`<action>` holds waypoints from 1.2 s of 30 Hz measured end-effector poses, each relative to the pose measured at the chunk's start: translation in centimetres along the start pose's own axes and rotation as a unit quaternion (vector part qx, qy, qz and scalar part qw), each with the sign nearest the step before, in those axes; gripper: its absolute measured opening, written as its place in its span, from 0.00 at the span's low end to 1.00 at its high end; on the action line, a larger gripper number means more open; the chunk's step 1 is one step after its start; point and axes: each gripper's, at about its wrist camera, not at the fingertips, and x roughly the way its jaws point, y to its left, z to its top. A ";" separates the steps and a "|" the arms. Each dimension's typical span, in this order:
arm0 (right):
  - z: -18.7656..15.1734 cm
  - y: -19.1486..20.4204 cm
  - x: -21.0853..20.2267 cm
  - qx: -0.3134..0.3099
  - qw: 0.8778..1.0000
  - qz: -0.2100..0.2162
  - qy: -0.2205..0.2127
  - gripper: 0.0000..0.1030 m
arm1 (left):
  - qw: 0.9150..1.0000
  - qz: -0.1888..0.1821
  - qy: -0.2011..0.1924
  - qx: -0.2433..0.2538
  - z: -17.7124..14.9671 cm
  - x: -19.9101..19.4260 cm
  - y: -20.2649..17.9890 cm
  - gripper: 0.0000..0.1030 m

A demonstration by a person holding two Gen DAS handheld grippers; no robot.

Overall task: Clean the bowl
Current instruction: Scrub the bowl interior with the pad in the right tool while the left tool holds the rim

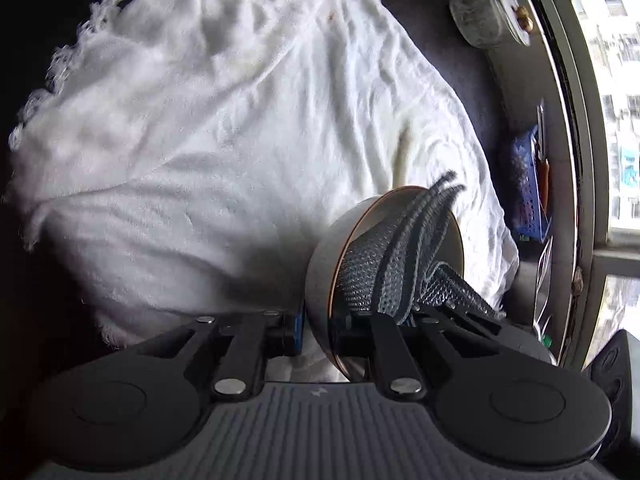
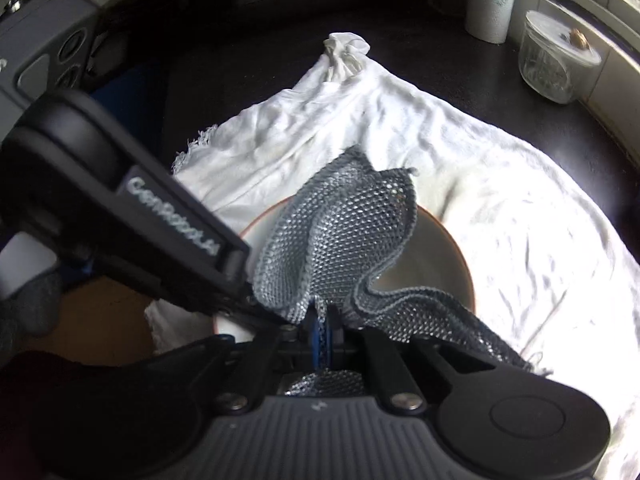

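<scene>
A grey bowl with a brown rim (image 1: 336, 252) is tilted on its side above a white towel (image 1: 224, 120). My left gripper (image 1: 316, 332) is shut on the bowl's rim, one finger outside and one inside. A grey mesh scrubbing cloth (image 1: 396, 248) fills the bowl. In the right wrist view, my right gripper (image 2: 324, 328) is shut on the mesh cloth (image 2: 340, 240), which drapes into the bowl (image 2: 436, 260). The left gripper's arm (image 2: 132, 216) crosses that view at left.
The white towel (image 2: 460, 152) lies spread on a dark counter (image 2: 248, 60). A glass jar with a lid (image 2: 556, 60) and a paper towel roll (image 2: 492, 0) stand at the back right. A blue basket (image 1: 528, 188) sits by the window (image 1: 616, 112).
</scene>
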 end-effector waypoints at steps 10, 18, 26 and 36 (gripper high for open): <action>0.9 -1.3 -0.5 -0.051 0.997 -0.061 -0.001 0.02 | 0.909 0.116 -0.060 0.396 1.2 -1.1 -6.7 0.16; 1.5 -1.3 -0.1 -0.052 0.997 -0.060 0.001 0.01 | 0.901 0.117 -0.053 0.414 0.7 -0.6 -6.6 0.14; 0.9 -0.6 0.1 -0.019 0.999 -0.035 -0.002 0.04 | 0.989 0.033 -0.034 0.143 1.0 -0.8 -1.8 0.11; -0.3 0.8 -0.2 -0.002 1.000 0.011 -0.002 0.03 | 0.998 -0.020 -0.003 -0.064 -0.2 -0.6 1.9 0.12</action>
